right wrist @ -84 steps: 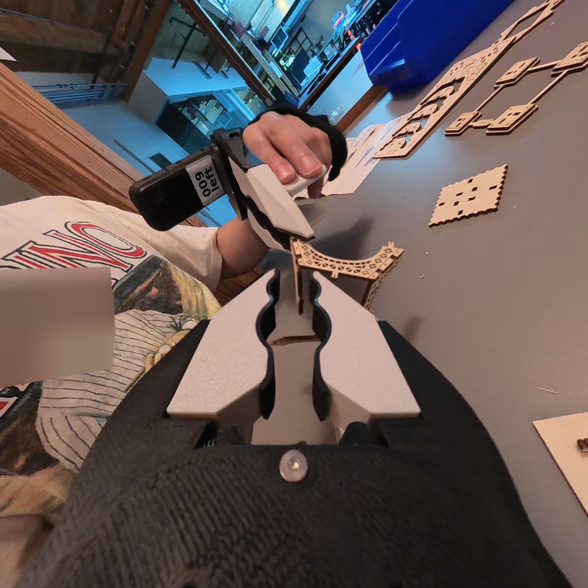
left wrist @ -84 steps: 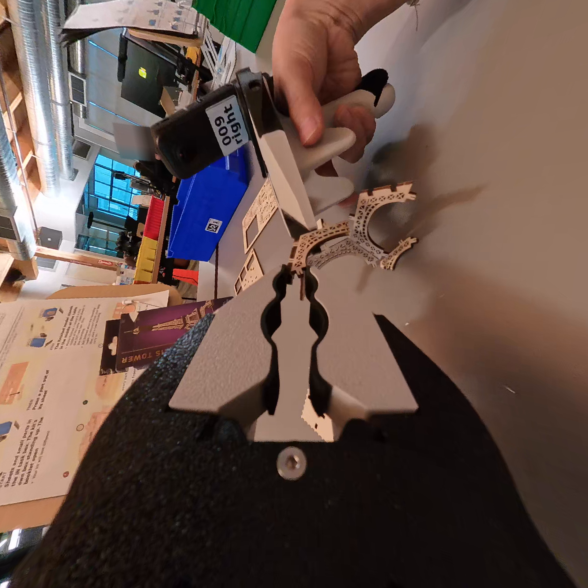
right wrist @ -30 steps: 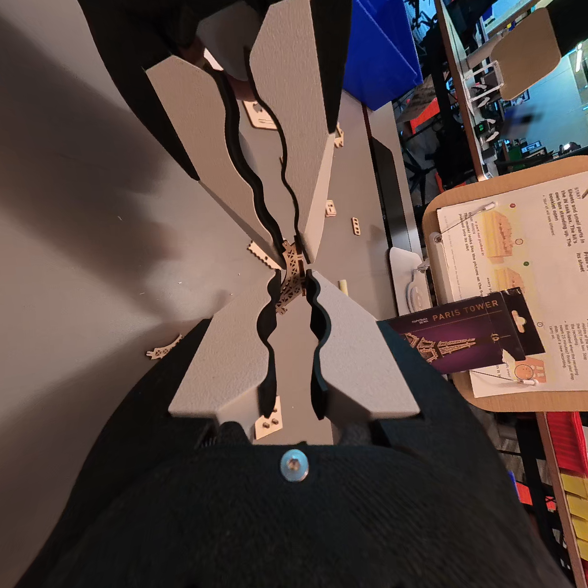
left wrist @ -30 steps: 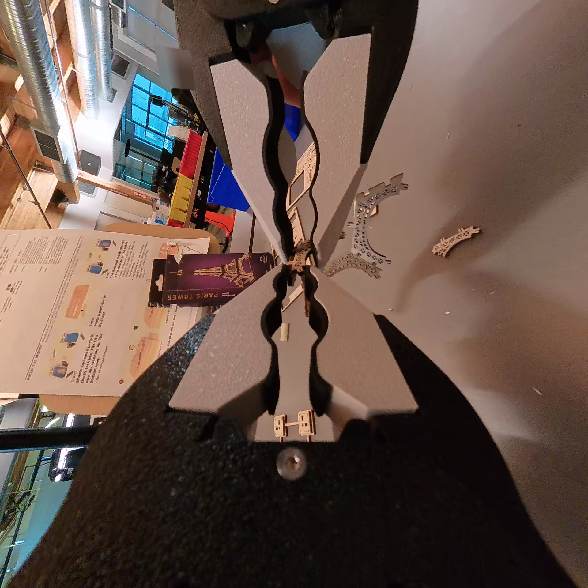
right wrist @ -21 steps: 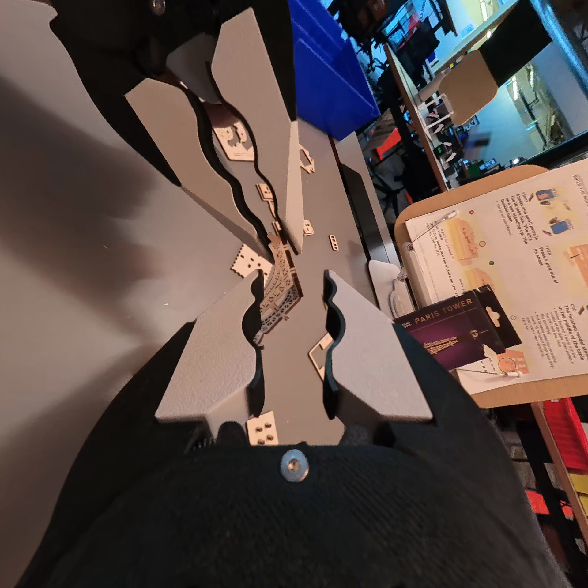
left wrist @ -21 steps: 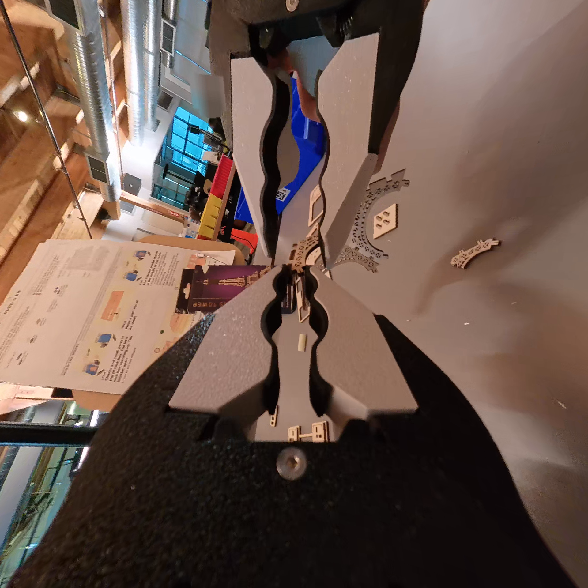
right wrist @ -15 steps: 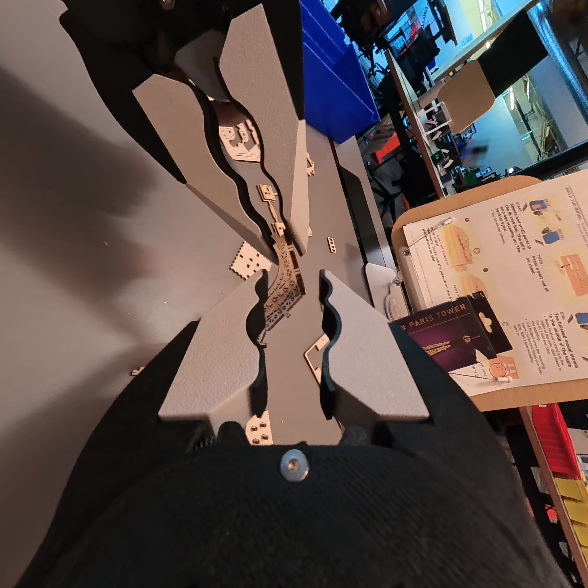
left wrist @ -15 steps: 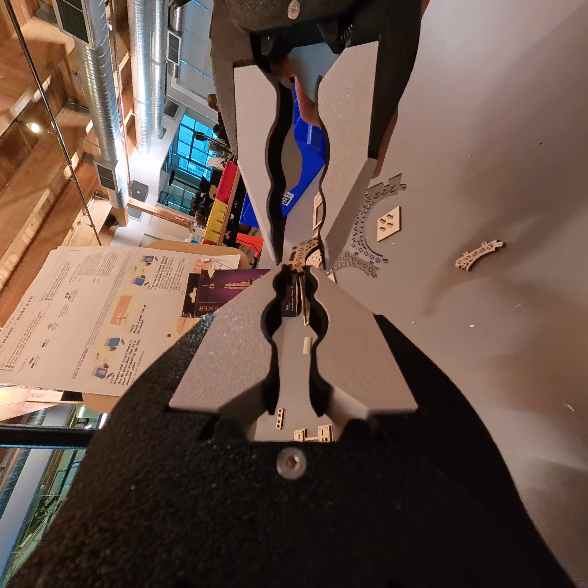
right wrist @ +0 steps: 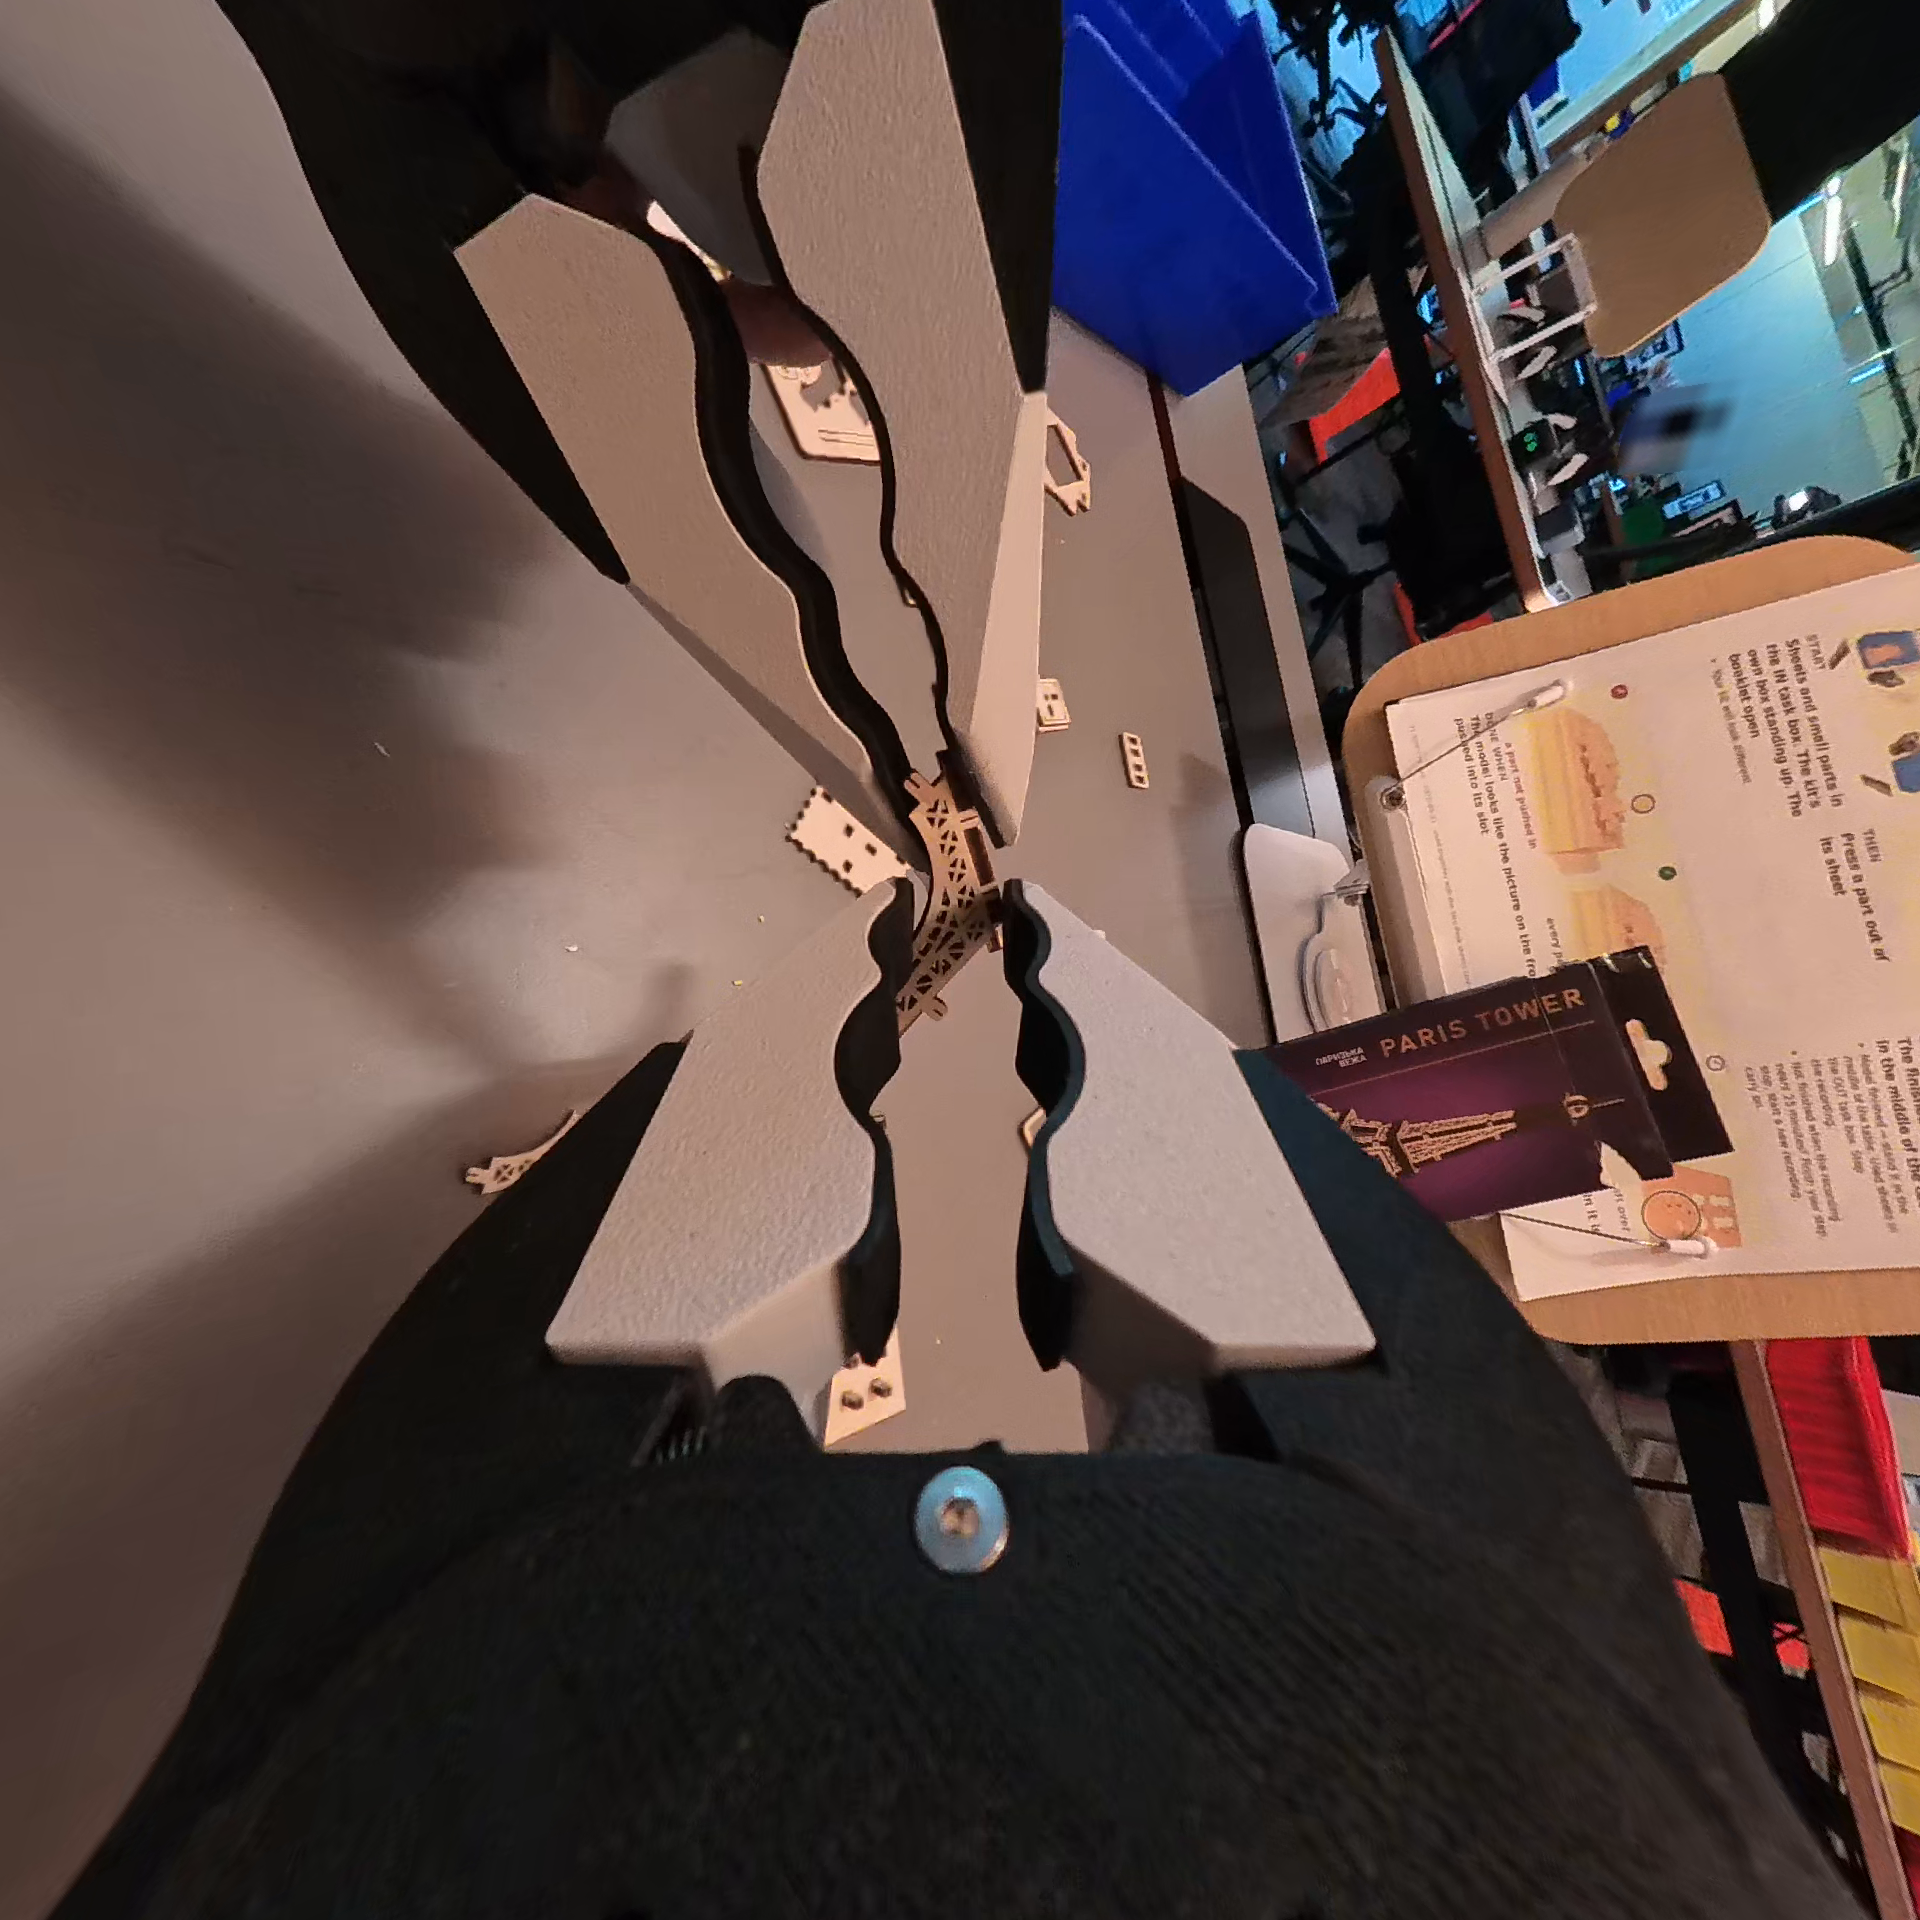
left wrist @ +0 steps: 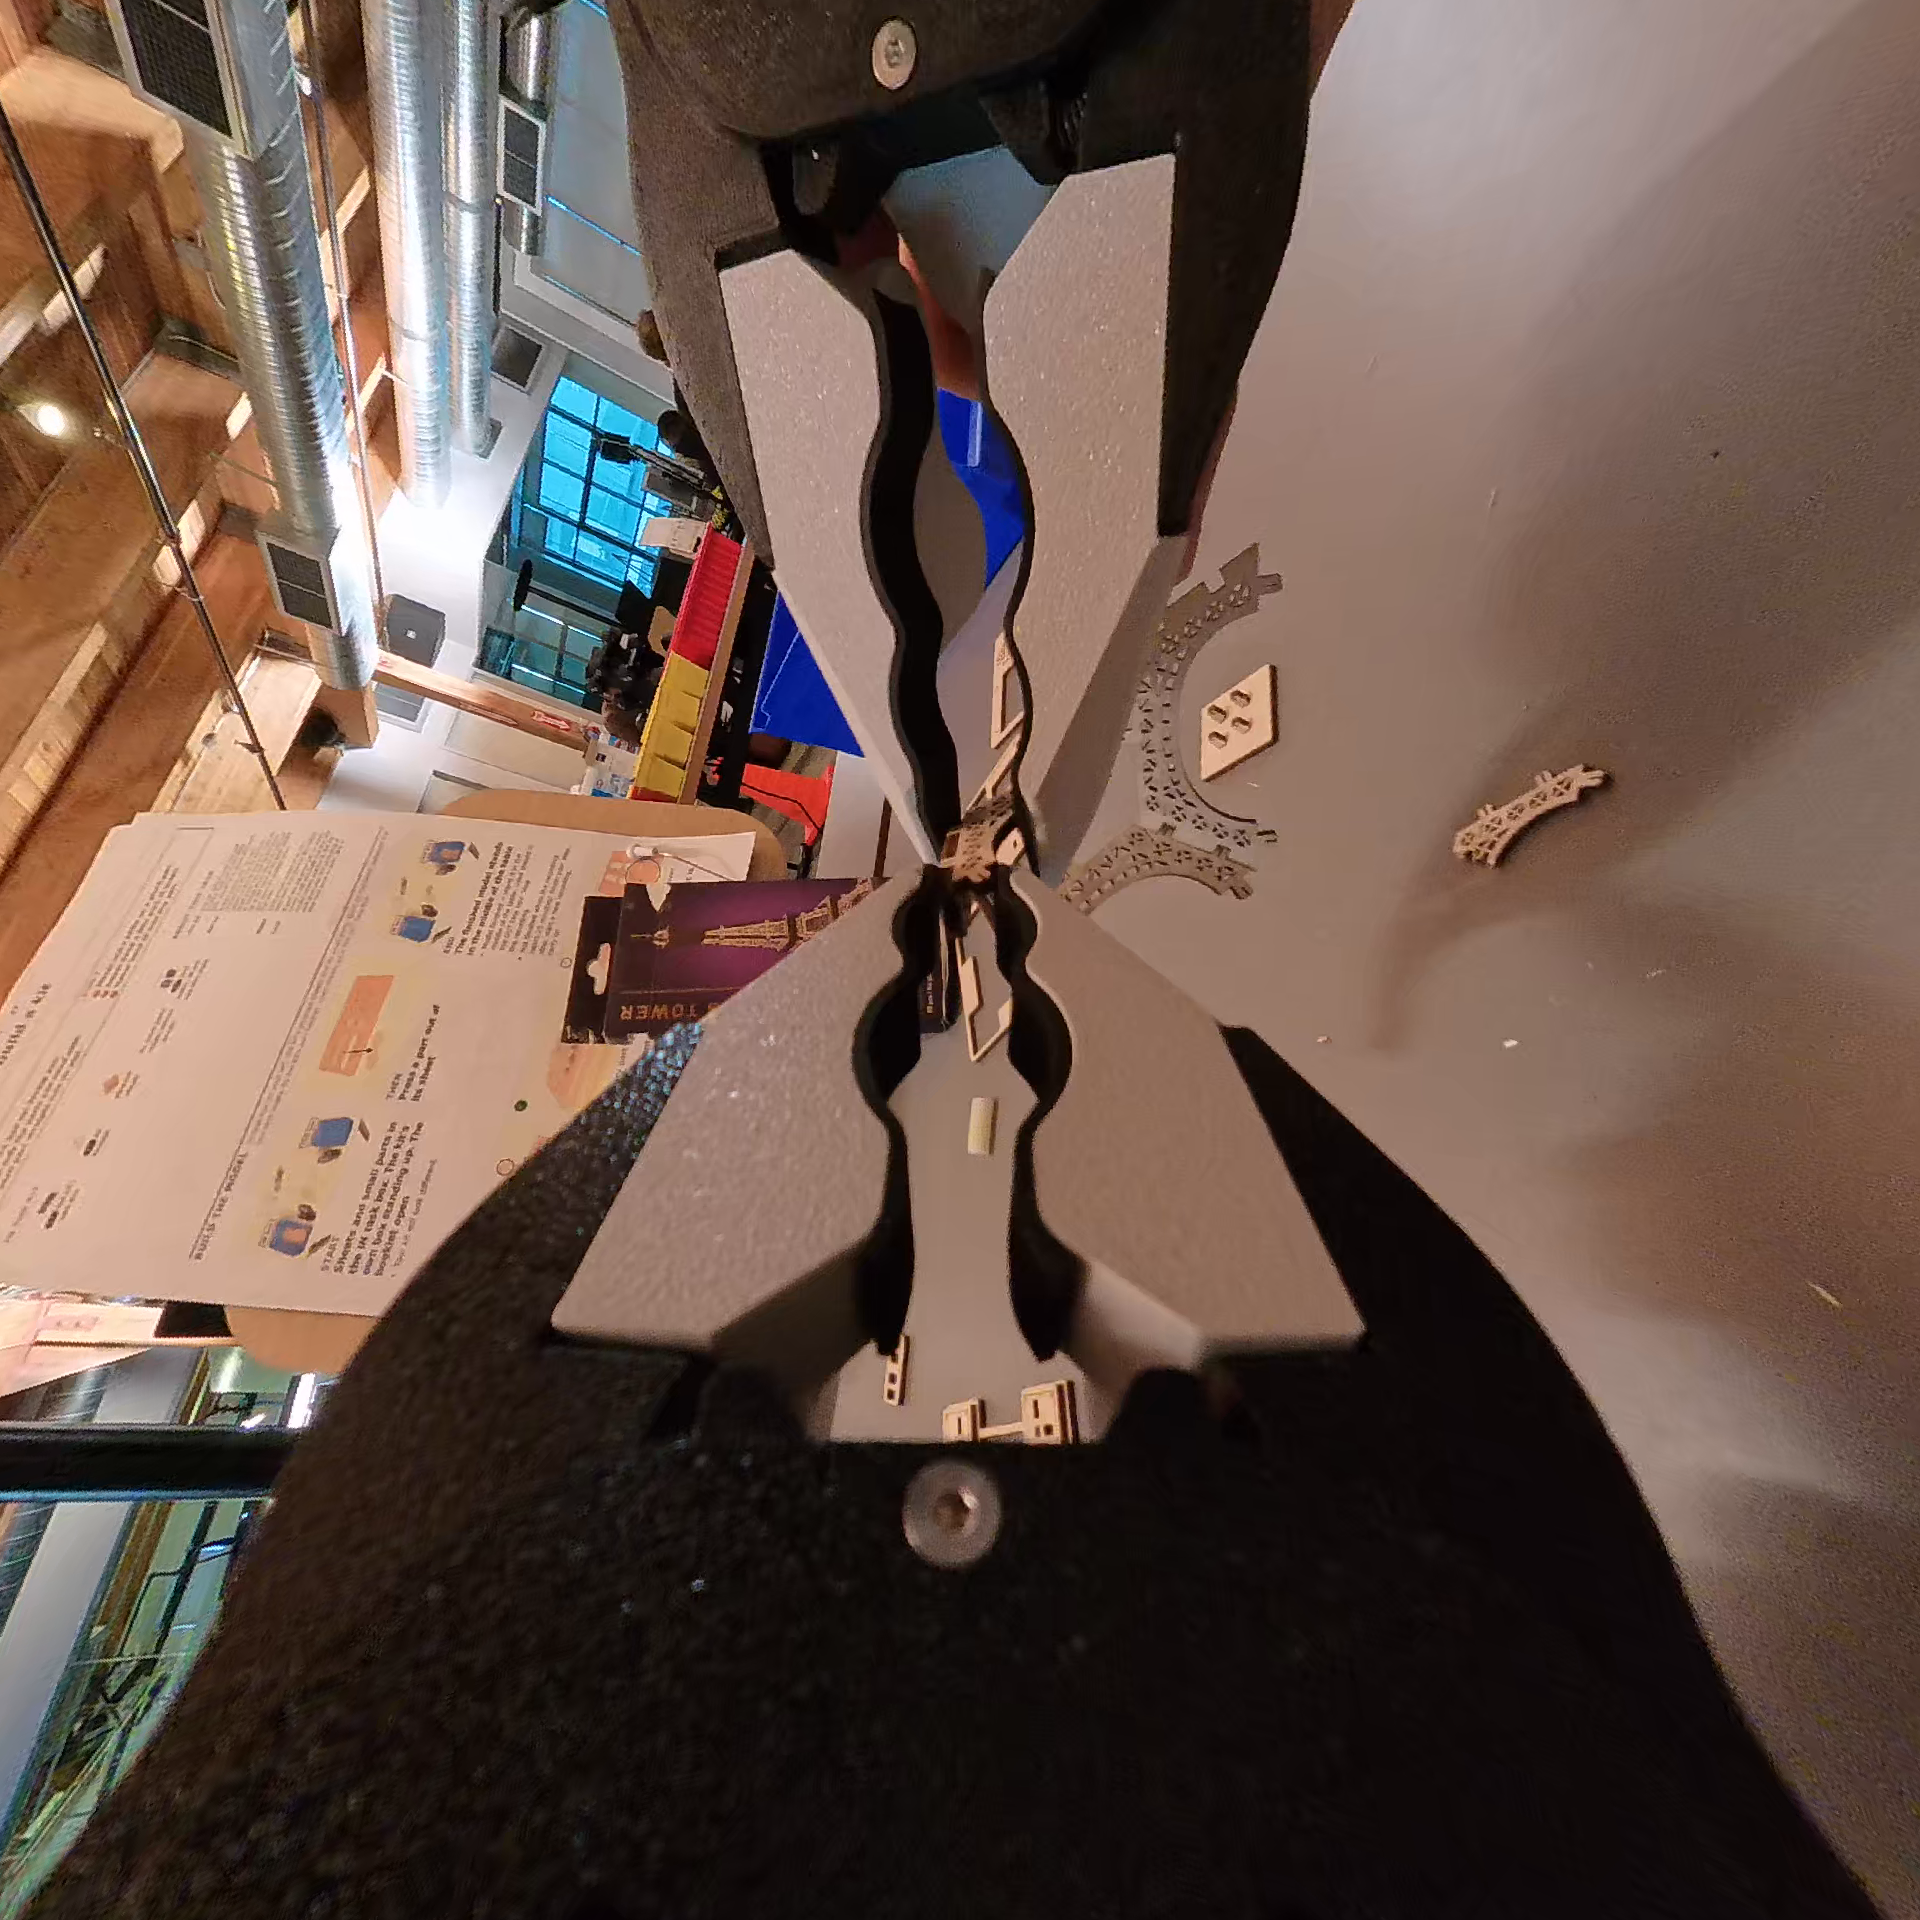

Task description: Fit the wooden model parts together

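Grey tabletop (left wrist: 1662,416); blue bin (right wrist: 1164,208) at its far edge; printed instruction sheet (right wrist: 1704,883) on a wooden clipboard (right wrist: 1662,1320), dark purple packaging card (right wrist: 1475,1122) lay on it.

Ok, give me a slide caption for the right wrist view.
Two grippers meet tip to tip over a grey table, both pinching a wooden lattice arch piece.

Pale laser-cut lattice arch piece (right wrist: 948,906) sat pinched between both grippers' tips, above the table. Larger lattice arch (left wrist: 1179,758) and small curved strut (left wrist: 1527,829) lay flat, apart.
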Tool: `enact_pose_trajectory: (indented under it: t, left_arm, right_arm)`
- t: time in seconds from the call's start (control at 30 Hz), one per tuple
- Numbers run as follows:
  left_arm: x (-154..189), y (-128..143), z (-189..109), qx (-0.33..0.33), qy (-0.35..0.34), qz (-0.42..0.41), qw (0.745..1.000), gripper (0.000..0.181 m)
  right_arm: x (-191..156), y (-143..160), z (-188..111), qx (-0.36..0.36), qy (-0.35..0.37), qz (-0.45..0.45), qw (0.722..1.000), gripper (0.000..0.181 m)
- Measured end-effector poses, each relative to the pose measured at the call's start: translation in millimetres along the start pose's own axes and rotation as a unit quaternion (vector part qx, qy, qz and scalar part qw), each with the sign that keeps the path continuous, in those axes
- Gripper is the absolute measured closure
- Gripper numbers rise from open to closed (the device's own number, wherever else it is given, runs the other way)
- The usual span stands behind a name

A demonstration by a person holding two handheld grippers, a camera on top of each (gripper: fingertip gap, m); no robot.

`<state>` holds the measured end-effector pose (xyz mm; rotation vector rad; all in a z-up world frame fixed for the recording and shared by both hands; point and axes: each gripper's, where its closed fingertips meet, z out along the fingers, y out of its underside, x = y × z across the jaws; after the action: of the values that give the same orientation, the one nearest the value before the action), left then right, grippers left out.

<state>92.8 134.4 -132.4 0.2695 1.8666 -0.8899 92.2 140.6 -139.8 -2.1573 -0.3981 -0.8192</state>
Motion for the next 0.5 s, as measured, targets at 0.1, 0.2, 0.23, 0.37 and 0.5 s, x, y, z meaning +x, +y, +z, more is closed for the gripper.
enact_pose_trajectory:
  t: [0.1,0.2,0.23,0.37,0.5]
  left_arm:
    - [-3,0,-2,0.009,-0.008,-0.011,1.000,0.174]
    - [-6,-1,-5,0.018,-0.013,-0.023,0.999,0.174]
    - [-5,-1,-5,0.018,-0.010,-0.025,0.999,0.174]
    - [-8,-1,-5,0.019,-0.015,-0.029,0.999,0.174]
    - [-9,0,-4,0.020,-0.027,-0.034,0.999,0.173]
  right_arm:
    - [2,-3,-2,0.014,0.017,-0.011,1.000,0.166]
    - [3,-8,-5,0.030,0.028,-0.016,0.999,0.165]
    - [2,-8,-5,0.030,0.025,-0.014,0.999,0.165]
    - [5,-8,-4,0.029,0.029,-0.012,0.999,0.165]
    - [10,-4,-3,0.010,0.047,-0.021,0.999,0.167]
